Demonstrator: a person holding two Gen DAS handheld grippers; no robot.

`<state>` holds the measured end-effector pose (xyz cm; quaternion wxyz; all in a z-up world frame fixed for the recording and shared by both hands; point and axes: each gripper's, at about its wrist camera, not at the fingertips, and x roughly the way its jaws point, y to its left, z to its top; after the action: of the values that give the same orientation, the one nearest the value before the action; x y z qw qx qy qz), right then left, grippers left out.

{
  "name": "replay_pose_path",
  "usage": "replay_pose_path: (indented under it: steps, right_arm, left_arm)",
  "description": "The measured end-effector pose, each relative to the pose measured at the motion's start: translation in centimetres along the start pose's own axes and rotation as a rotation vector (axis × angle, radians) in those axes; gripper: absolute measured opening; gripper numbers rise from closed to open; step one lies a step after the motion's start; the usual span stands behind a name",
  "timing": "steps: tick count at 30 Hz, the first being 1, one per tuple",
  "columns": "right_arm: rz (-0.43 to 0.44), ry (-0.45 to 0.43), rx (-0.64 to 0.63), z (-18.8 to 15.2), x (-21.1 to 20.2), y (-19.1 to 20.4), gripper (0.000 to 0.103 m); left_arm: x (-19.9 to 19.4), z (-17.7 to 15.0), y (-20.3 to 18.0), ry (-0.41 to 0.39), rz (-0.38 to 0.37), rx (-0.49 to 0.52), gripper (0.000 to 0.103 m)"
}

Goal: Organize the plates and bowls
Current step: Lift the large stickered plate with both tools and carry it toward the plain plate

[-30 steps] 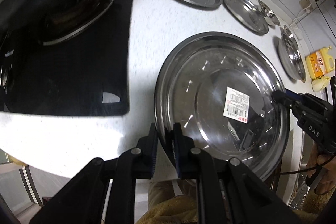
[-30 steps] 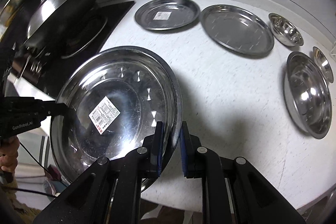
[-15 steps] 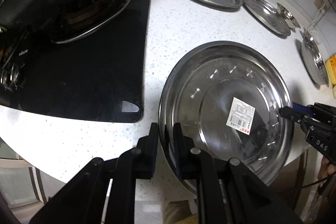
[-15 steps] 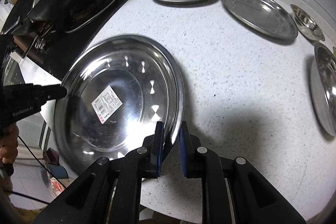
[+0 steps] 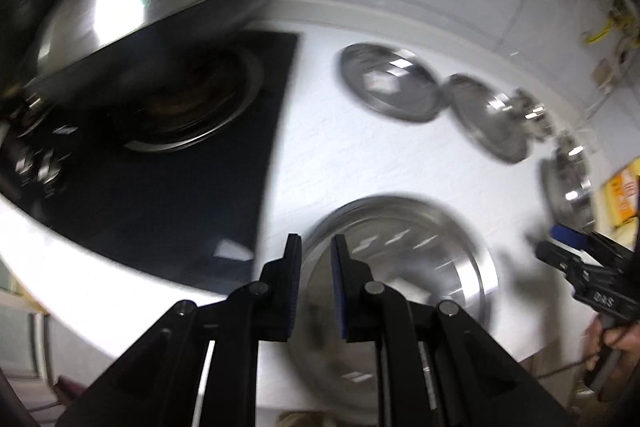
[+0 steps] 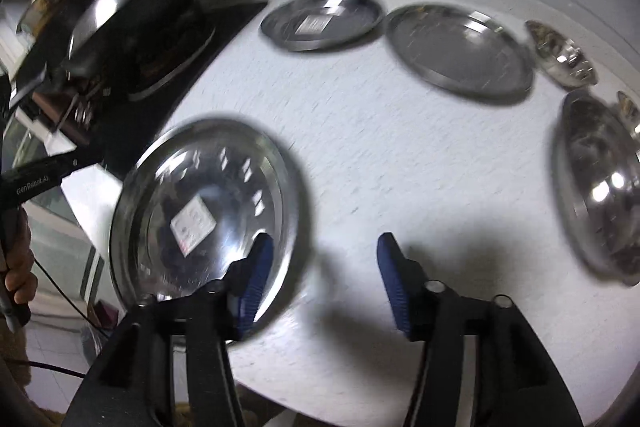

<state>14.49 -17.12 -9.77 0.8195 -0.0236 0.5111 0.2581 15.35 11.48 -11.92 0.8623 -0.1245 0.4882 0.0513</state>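
A large steel plate [image 5: 404,267] with a white label lies flat near the counter's front edge; it also shows in the right wrist view [image 6: 208,215]. My left gripper [image 5: 314,251] is slightly open and empty, just above the plate's left rim. My right gripper [image 6: 324,255] is wide open and empty, its left finger over the plate's right rim. Two smaller plates [image 6: 320,23] [image 6: 460,51] and steel bowls [image 6: 560,55] [image 6: 600,183] lie along the back and right. Both views are blurred.
A black cooktop [image 5: 160,187] with a lidded wok [image 5: 140,11] fills the left side. The white speckled counter [image 6: 400,155] lies between the plates. A yellow bottle [image 5: 620,195] stands at the far right.
Both grippers let go of the large plate, which now rests on the counter. The right gripper opened wide; both grippers pulled back and up.
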Motion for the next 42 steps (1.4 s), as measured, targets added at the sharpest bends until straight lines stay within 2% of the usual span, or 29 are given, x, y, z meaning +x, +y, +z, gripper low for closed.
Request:
replay_pose_path:
  steps: [3,5,6,8,10,13,19,26,31,36,42]
  right_arm:
    - [0.002,-0.069,0.033,2.4,-2.0,-2.7,0.064]
    - [0.023,-0.112,0.061,4.2,-3.1,-4.9,0.080]
    - [0.027,-0.126,0.079,5.0,-3.4,-5.8,0.082]
    - [0.050,-0.142,0.111,6.7,-3.6,-7.8,0.086]
    - [0.024,-0.142,0.150,8.6,-3.3,-9.9,0.088]
    - [0.034,-0.116,0.207,10.9,-1.8,-12.7,0.091]
    - [-0.006,-0.026,0.250,14.5,2.6,-16.2,0.091]
    - [0.014,0.058,0.344,15.8,6.7,-19.1,0.091]
    - [0.022,0.085,0.344,16.3,8.6,-19.8,0.091]
    - [0.025,0.098,0.339,16.6,10.1,-20.2,0.090]
    - [0.000,0.082,0.329,16.3,10.3,-20.2,0.068]
  left_arm:
    - [0.4,1.1,-3.4,0.011,-0.129,0.016,0.014]
    - [1.3,1.9,-6.2,0.029,-0.210,0.028,0.015]
    - [1.9,2.3,-7.6,0.046,-0.237,0.044,0.017]
    - [3.2,3.3,-10.4,0.073,-0.286,0.060,0.039]
    - [4.7,4.5,-12.5,0.083,-0.302,0.059,0.049]
    - [8.1,6.5,-14.8,0.129,-0.333,0.028,0.061]
    - [15.1,8.7,-16.7,0.225,-0.345,-0.099,0.061]
    - [19.7,9.8,-16.6,0.265,-0.320,-0.210,0.061]
    - [20.7,10.4,-16.5,0.239,-0.318,-0.236,0.061]
    - [21.1,10.5,-17.2,0.207,-0.325,-0.222,0.061]
    - [21.0,10.4,-16.5,0.202,-0.370,-0.268,0.061]
